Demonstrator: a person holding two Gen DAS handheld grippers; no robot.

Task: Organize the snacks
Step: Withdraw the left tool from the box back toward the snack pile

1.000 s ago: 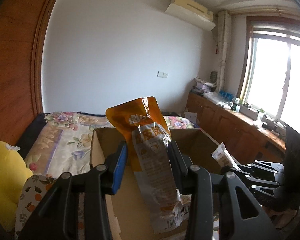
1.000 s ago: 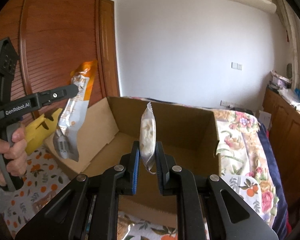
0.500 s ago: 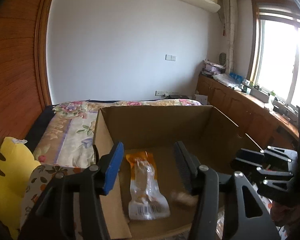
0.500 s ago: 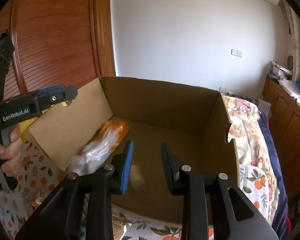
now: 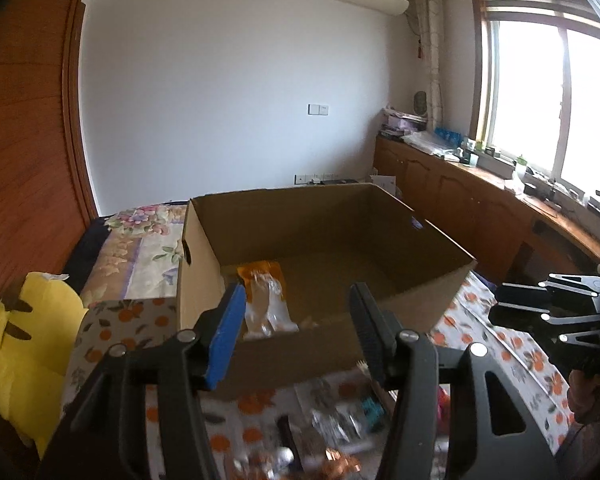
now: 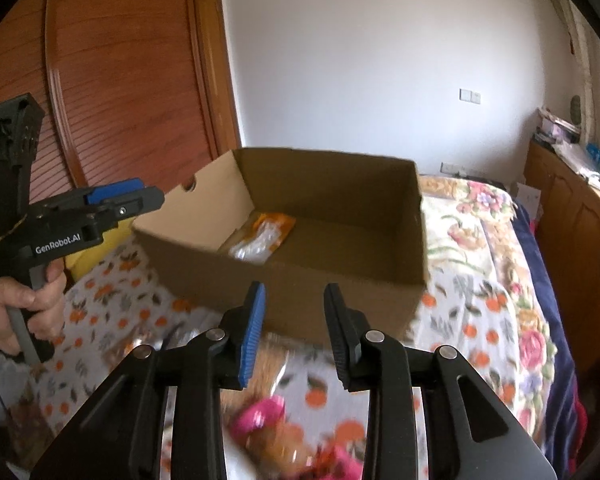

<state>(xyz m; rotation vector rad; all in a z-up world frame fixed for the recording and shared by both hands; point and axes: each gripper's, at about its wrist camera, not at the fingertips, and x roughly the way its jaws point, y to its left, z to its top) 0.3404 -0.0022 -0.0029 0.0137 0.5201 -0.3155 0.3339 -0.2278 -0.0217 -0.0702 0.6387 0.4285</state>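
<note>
Right wrist view: we hold both the right gripper (image 6: 294, 330) and left gripper (image 5: 298, 334) open, empty — loose snacks (image 6: 276, 436) near the box (image 6: 300, 280) look light, crinkly; we'd pinch a sealed edge.

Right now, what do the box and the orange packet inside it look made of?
Cardboard box: brown corrugated cardboard by the look, matte, with raw cut edges and a punched handle hole in one wall. Orange snack packet: thin plastic film, probably glossy; one end is printed orange, the rest is clear and crinkled with highlights, its pale contents showing through. It lies flat on the box floor.
</note>
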